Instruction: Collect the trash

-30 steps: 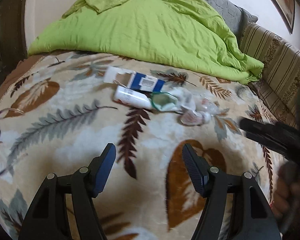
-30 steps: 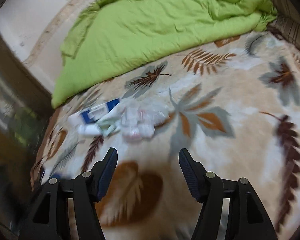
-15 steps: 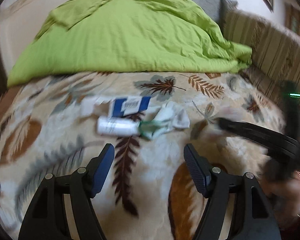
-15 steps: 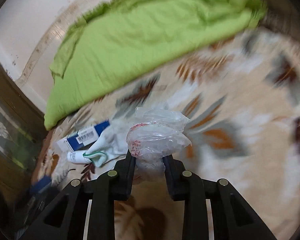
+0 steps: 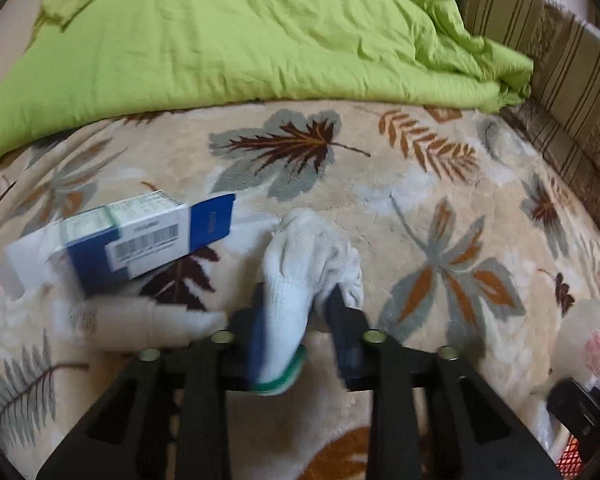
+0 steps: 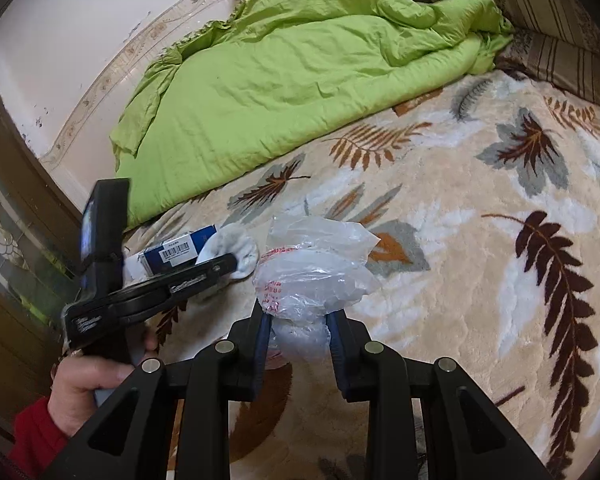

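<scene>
Both grippers are loaded: the left gripper [image 5: 296, 320] is clamped on a white knit glove [image 5: 308, 256] and the right gripper [image 6: 300, 332] on a crumpled plastic bag [image 6: 316, 268]. A blue-and-white carton [image 5: 140, 240] and a white tube [image 5: 140, 322] are left on the bed blanket [image 5: 440, 200], just left of the left gripper, the nearer one, with the tube's long axis running left to right.

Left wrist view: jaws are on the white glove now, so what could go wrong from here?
The white glove is pinched near its green cuff only, so the loose fingers may drag the blue box or the white tube beside it. The right gripper holds the plastic bag by its bottom; it may slip.
</scene>
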### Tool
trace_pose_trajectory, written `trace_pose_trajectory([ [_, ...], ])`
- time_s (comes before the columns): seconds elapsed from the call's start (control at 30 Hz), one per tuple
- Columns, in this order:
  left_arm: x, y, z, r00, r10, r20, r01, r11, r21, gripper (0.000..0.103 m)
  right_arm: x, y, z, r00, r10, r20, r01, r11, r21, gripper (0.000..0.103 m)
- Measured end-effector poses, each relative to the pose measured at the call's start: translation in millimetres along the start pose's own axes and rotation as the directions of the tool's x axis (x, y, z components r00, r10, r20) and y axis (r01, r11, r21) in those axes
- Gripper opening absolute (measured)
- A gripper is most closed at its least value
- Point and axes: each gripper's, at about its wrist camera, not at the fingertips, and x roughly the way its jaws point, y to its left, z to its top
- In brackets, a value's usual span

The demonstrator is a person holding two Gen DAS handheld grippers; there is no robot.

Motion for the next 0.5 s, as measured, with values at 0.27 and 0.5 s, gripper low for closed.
trace_pose_trajectory([
  [0.27, -97, 3, -59, 0.989, 0.005, 0.151, -0.002, 1.0, -0.02, 0.021, -21, 26, -24, 1.0, -0.003, 0.021, 0.006, 0.989, -0.149, 0.03],
  [0.5, -173, 9, -140, 0.956, 0.117, 0.268, -0.087, 0.989, -0.119, 0.021, -61, 37, -55, 0.998, 0.051, 0.047, -0.038, 0.97, -0.24, 0.03],
])
